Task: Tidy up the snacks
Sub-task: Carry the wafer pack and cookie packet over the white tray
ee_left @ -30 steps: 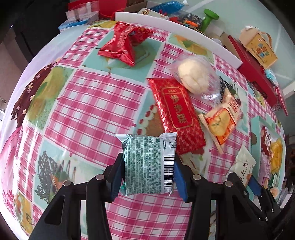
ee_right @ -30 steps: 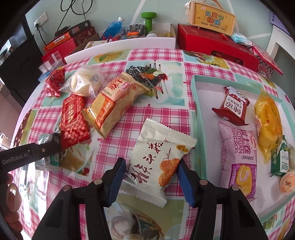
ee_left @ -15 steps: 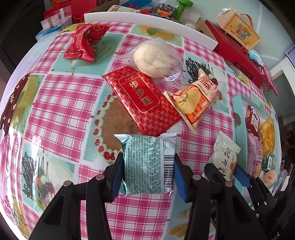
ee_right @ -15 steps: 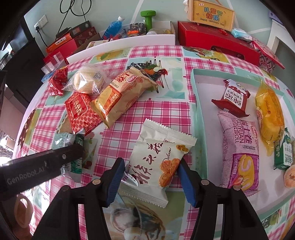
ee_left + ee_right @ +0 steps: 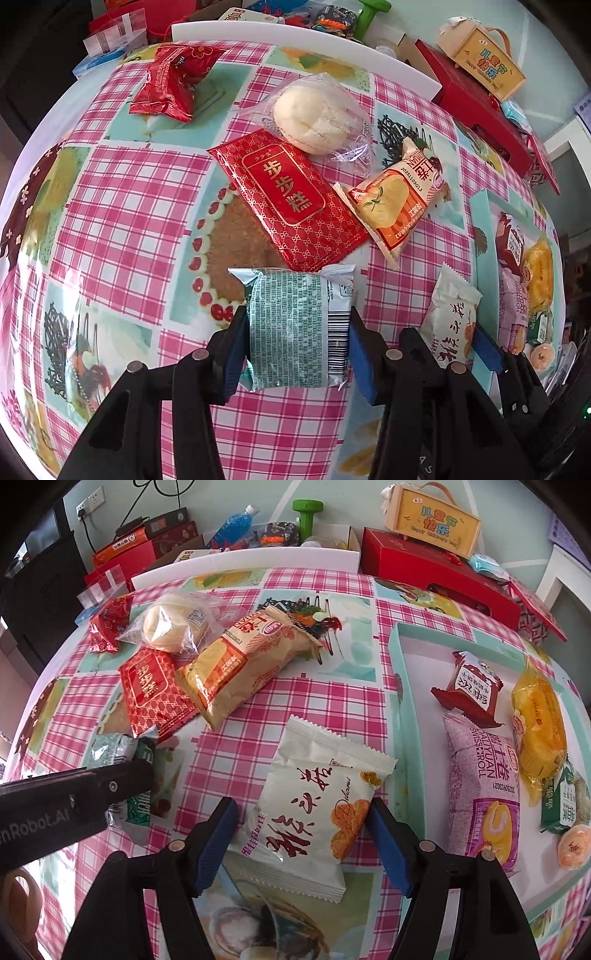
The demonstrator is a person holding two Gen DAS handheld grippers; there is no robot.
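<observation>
A green packet (image 5: 298, 328) is clamped between the blue pads of the left gripper (image 5: 297, 334) and held above the checked tablecloth (image 5: 122, 206), its barcode edge against the right pad. In the right wrist view the same packet (image 5: 129, 775) is seen partly hidden behind the black left gripper (image 5: 70, 797). A white packet (image 5: 314, 805) with red characters is gripped by the right gripper (image 5: 301, 830), both pads pressed on its sides; whether it is lifted off the cloth cannot be told. In the left view this white packet (image 5: 452, 325) appears just right of the green packet, between the right gripper's fingers (image 5: 487, 350).

Taking the white packet as landmark: beyond it and to the left lies an orange bun pack (image 5: 240, 664), tilted, its lower end overlapping a flat red pack (image 5: 153, 694). Behind those are a clear bag (image 5: 173, 624) with a pale round bun and — further left — a crumpled red wrapper (image 5: 107, 627).

Just right of the white packet stands the teal rim of a tray (image 5: 400, 701). Inside the tray lie a dark red pack (image 5: 469, 686), a pink roll pack (image 5: 484, 794), a yellow pack (image 5: 539, 731), a small green pack (image 5: 557, 805) and an orange jelly cup (image 5: 572, 845) — all close together, several touching.

Beyond the table, red boxes (image 5: 436, 576), a yellow gift box (image 5: 432, 520), a blue bottle (image 5: 232, 526) and a green dumbbell (image 5: 307, 517) are seen.
</observation>
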